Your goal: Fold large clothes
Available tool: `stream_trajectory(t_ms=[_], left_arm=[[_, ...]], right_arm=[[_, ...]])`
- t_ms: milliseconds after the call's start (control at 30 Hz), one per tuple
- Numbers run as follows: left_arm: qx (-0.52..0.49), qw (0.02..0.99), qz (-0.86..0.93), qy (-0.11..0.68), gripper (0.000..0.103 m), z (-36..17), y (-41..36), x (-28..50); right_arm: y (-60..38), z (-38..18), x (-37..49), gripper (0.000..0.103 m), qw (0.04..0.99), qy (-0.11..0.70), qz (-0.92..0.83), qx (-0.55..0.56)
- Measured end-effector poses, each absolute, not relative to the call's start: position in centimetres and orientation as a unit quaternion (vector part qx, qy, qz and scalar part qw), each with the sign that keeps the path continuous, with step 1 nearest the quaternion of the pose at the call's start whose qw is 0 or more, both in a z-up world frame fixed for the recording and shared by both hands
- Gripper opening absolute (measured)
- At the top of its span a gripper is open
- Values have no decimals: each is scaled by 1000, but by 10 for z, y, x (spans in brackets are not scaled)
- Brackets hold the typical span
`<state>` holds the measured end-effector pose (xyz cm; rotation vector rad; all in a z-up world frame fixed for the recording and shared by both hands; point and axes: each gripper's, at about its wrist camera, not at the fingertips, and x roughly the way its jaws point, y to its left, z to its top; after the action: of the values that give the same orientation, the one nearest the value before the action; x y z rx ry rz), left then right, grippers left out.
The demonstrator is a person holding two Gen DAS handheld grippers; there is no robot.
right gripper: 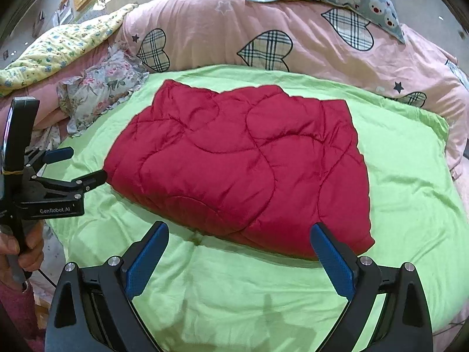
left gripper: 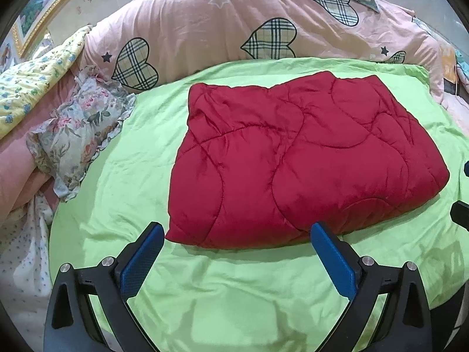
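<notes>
Red quilted padded garment point(left gripper: 296, 158) lies folded into a compact block, flat on the lime-green sheet point(left gripper: 222, 293), roughly mid-bed. Left gripper point(left gripper: 237, 231): blue-padded jaws spread wide, nothing between them, above the sheet just short of the garment's near edge. Right gripper point(right gripper: 239, 231): same, jaws apart and empty, near the garment's near-right corner. Right wrist view also shows the person's hand point(right gripper: 20, 249) gripping the left tool's handle. Pink duvet with plaid hearts point(left gripper: 222, 26) bunched behind; floral ruffled pillow point(left gripper: 79, 135) at left.
</notes>
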<state>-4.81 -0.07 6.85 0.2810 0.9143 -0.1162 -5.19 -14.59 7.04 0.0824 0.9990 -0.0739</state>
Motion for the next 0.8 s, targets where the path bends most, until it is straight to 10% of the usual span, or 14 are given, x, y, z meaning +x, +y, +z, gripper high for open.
stream_trajectory(t_ms=[800], left_arm=[[146, 882, -58, 444, 102, 77, -1, -46]], right_arm=[[-129, 73, -39, 101, 875, 483, -23, 28]])
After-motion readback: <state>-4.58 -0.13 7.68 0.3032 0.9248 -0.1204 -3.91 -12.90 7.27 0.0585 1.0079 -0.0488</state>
